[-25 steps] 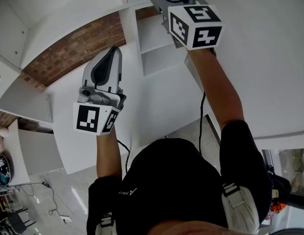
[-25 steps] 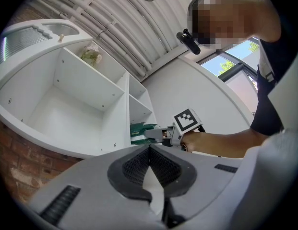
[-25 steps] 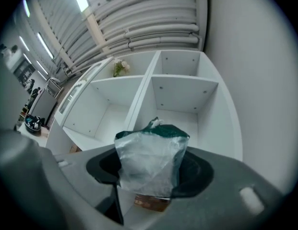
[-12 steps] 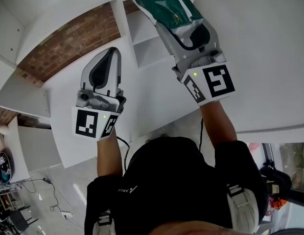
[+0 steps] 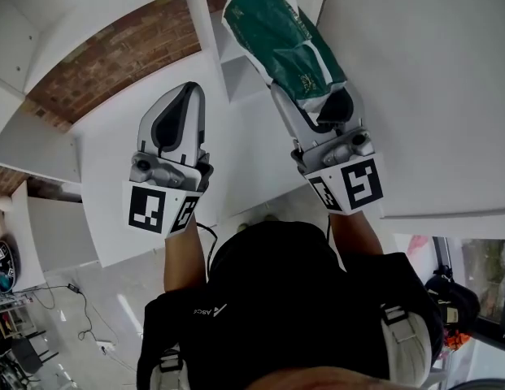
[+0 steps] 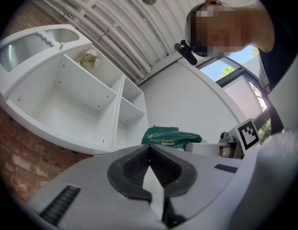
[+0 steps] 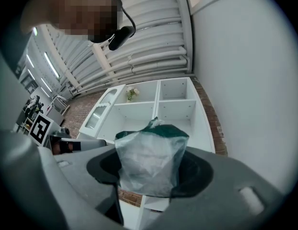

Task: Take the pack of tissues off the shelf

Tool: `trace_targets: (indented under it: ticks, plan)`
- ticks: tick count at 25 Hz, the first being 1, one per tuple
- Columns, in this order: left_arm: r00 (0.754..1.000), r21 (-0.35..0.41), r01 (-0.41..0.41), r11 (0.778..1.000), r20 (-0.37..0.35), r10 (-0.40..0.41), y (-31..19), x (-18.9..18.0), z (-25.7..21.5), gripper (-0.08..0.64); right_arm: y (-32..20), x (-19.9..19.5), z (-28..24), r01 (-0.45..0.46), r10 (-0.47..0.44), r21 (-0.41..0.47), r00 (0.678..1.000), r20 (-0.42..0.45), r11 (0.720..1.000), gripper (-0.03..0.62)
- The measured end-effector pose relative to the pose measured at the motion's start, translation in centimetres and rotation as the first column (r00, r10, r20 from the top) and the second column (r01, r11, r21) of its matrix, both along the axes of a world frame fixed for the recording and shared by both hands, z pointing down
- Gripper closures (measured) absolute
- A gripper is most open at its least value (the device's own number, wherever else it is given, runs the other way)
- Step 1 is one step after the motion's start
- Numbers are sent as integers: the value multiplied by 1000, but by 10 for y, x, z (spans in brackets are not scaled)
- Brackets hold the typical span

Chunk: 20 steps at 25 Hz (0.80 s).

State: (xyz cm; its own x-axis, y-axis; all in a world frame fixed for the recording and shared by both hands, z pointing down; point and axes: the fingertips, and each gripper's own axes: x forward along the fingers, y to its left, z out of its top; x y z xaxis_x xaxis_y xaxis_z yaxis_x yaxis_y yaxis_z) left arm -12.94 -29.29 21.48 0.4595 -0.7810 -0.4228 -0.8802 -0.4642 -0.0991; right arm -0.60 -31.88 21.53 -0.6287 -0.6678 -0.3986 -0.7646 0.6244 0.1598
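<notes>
The pack of tissues (image 5: 283, 39), green with a clear white end, is out in front of the white shelf unit (image 5: 236, 63), with my right gripper (image 5: 305, 96) shut on its near end. In the right gripper view the pack (image 7: 149, 152) fills the gap between the jaws of the right gripper (image 7: 151, 174), with the shelf's compartments (image 7: 175, 109) behind it. My left gripper (image 5: 175, 108) hangs to the left, shut, with nothing in it. In the left gripper view its tips (image 6: 149, 148) meet, and the pack (image 6: 170, 137) shows beyond them.
A brick wall (image 5: 114, 55) shows behind the shelf unit. A small plant (image 6: 89, 60) sits in an upper compartment; the other compartments look bare. A plain white wall (image 5: 431, 80) runs along the right. A cable (image 5: 81, 315) lies on the floor at lower left.
My right gripper has drawn back from the shelf toward the person, bringing the pack of tissues out with it. The left gripper has barely moved.
</notes>
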Motion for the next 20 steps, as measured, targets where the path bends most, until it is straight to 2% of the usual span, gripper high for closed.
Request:
trace_targets:
  ticks: [5,20]
  plan:
    - [1000,-4,6,1000,9,-6,4,-2,6,561,2,-2,14,-3,3,-10,1000,-16,1000,327]
    - [1000,-8,9,1000,17,-9,8,-5,5,561,7,-4,15,-11,11,1,1000,-28,1000,328]
